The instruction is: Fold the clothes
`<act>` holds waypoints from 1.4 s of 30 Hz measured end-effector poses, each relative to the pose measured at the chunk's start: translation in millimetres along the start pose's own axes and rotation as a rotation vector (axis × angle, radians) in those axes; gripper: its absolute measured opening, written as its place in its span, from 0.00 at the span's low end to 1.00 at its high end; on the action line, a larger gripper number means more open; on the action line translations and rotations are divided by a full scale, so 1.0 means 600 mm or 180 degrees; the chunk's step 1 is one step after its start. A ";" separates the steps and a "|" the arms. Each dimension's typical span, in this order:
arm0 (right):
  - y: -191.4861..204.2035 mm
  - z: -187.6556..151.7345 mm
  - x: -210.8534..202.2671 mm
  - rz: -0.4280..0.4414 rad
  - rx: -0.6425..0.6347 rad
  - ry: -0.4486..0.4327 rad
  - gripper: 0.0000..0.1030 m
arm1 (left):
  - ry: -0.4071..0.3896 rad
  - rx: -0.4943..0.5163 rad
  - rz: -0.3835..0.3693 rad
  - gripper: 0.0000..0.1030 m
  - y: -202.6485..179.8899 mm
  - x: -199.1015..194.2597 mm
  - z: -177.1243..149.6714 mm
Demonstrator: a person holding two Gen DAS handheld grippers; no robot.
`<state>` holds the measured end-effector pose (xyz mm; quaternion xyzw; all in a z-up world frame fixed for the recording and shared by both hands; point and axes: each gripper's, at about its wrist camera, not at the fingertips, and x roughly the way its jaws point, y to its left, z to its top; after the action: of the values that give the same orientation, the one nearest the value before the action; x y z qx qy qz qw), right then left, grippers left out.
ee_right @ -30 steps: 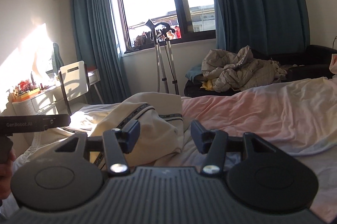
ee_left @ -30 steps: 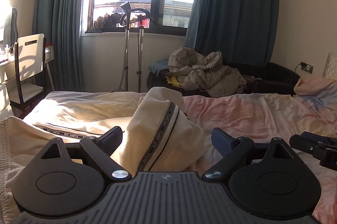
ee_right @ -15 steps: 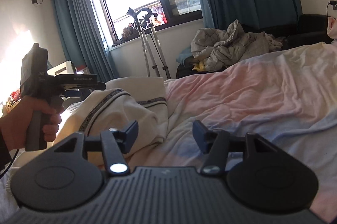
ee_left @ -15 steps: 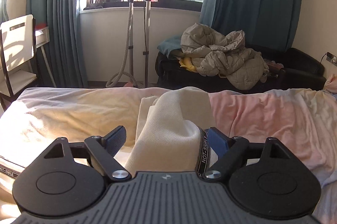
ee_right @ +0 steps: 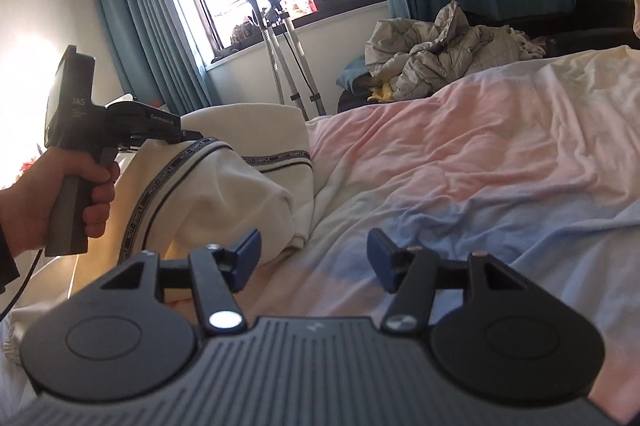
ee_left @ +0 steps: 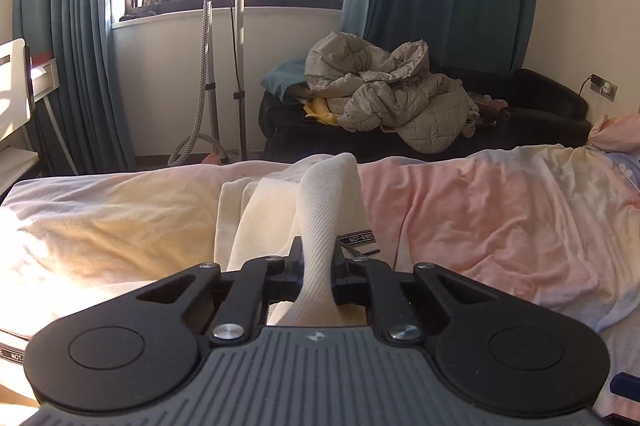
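**Left pinch on cream garment; right jaws wide over bare bedding**

Where the ribbed fold of the cream garment (ee_left: 320, 222) rises at centre of the left wrist view, the left hand-held gripper (ee_left: 318, 266) has it pinched, jaws drawn in tight on the cloth. The fold stands up and bends over just above the fingers. A printed trim band (ee_left: 357, 238) shows just right of the pinch.

In the right wrist view, the same garment (ee_right: 224, 186) sits bunched at left centre on the bed (ee_right: 460, 154), its striped trim curving down the near side. Its right edge drops onto the pink sheet at mid-frame. The person's left hand (ee_right: 60, 198) grips the handle of the left tool at the left edge of the frame, the tool's nose meeting the cloth at the top of the bunch.

The right hand-held gripper (ee_right: 314, 258) hangs with jaws spread wide, nothing between the blue pads (ee_right: 248, 258). The left pad sits just beside the garment's lower hem; I cannot tell if it touches. The right pad is over bare sheet.

Open room: the whole right half of the bed, pink and pale blue, rumpled, lies free. Far edge of the bed runs across mid-frame in the left wrist view; beyond it a dark sofa (ee_left: 540, 106) heaped with a quilted coat (ee_left: 400, 102).
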<state>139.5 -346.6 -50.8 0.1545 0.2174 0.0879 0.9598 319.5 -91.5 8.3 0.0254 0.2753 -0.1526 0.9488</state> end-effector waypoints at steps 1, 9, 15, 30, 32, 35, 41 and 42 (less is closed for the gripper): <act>0.004 0.001 -0.005 0.0002 -0.0024 -0.0027 0.58 | -0.0047 0.0045 -0.0048 0.11 -0.011 -0.022 -0.004; 0.022 0.011 -0.047 -0.0004 -0.0107 -0.0178 0.58 | -0.0262 0.0282 -0.0437 0.06 -0.102 -0.195 -0.073; 0.021 0.011 -0.073 0.0044 -0.0046 -0.0233 0.58 | -0.0298 0.0176 -0.0477 0.06 -0.136 -0.280 -0.167; 0.043 -0.021 -0.058 0.0089 0.0029 0.0101 0.58 | -0.0233 -0.0199 -0.0436 0.06 -0.066 -0.263 -0.247; 0.047 -0.005 -0.040 0.0102 0.0084 0.0164 0.58 | -0.0241 -0.0207 -0.0398 0.06 -0.053 -0.260 -0.249; 0.065 0.044 0.004 0.0086 0.0033 0.0220 0.58 | -0.0253 -0.0221 -0.0342 0.06 -0.033 -0.255 -0.252; 0.142 0.192 0.164 0.0121 -0.0219 0.0328 0.72 | -0.0317 -0.0199 -0.0330 0.07 -0.005 -0.248 -0.251; 0.159 0.215 0.196 0.0125 -0.0271 0.0382 0.74 | -0.0326 -0.0182 -0.0333 0.07 -0.002 -0.246 -0.252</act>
<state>291.7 -262.9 45.6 0.1123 0.2675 0.1250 0.9488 123.0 -32.0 -41.6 -0.0239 0.2316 -0.1951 0.9528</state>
